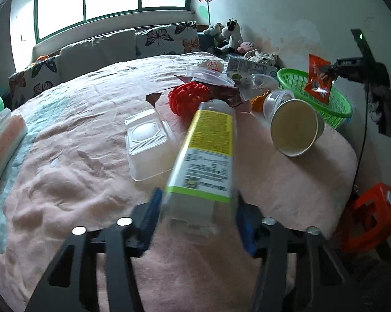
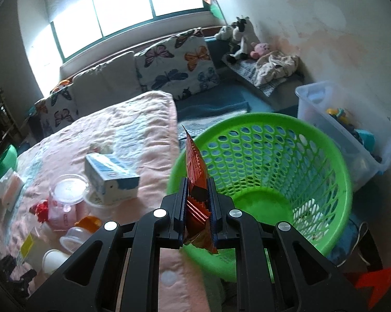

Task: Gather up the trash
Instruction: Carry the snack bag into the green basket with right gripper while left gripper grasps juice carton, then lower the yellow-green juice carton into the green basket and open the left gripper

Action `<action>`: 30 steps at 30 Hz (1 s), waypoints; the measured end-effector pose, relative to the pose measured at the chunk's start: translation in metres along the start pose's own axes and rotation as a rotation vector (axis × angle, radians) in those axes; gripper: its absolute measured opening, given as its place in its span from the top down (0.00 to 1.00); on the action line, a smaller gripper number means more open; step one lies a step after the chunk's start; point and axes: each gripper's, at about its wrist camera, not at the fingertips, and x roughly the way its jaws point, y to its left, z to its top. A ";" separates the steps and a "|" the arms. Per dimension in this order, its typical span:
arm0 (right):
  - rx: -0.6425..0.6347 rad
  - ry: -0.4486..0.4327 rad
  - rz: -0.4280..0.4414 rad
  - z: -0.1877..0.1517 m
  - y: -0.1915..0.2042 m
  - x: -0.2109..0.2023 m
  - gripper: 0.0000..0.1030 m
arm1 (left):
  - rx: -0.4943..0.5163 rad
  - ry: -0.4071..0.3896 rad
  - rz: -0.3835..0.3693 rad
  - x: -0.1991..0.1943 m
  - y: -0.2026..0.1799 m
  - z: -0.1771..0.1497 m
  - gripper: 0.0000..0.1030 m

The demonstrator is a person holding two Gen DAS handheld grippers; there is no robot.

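Note:
My left gripper (image 1: 198, 215) is shut on a clear bottle with a yellow-green label (image 1: 208, 150), held above the pink bedcover (image 1: 78, 195). My right gripper (image 2: 197, 202) is shut on an orange snack wrapper (image 2: 195, 166), held over the near rim of the green mesh basket (image 2: 312, 156). In the left wrist view the basket (image 1: 336, 104) stands at the bed's far right with the wrapper (image 1: 319, 78) hanging above it from the right gripper (image 1: 328, 70).
Trash lies on the bed: a clear clamshell box (image 1: 148, 145), paper cup (image 1: 297, 127), red mesh ball (image 1: 187, 96), brown wrapper (image 1: 226, 96), milk carton (image 2: 112, 176), plastic cups (image 2: 68, 189). A red stool (image 1: 372, 221) and clear storage bin (image 2: 346, 135) stand beside the bed.

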 end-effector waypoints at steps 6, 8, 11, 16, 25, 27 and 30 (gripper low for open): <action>0.020 0.007 -0.028 0.002 -0.017 0.010 0.82 | -0.045 -0.046 -0.003 -0.012 0.002 0.012 0.54; 0.028 0.013 -0.034 0.003 -0.022 0.014 0.82 | -0.062 -0.056 -0.015 -0.018 0.003 0.020 0.55; 0.038 0.027 -0.033 0.002 -0.028 0.018 0.73 | -0.064 -0.065 -0.019 -0.027 0.000 0.033 0.56; 0.049 0.027 -0.037 -0.002 -0.036 0.019 0.55 | -0.050 -0.072 -0.018 -0.041 -0.010 0.051 0.56; 0.035 0.008 -0.014 -0.010 -0.042 0.004 0.50 | -0.032 -0.124 -0.061 -0.065 -0.027 0.086 0.57; 0.018 -0.001 -0.015 -0.011 -0.041 0.000 0.49 | -0.016 -0.132 -0.074 -0.068 -0.034 0.096 0.57; -0.004 -0.022 -0.021 -0.012 -0.040 -0.010 0.45 | 0.011 -0.141 -0.095 -0.068 -0.047 0.111 0.57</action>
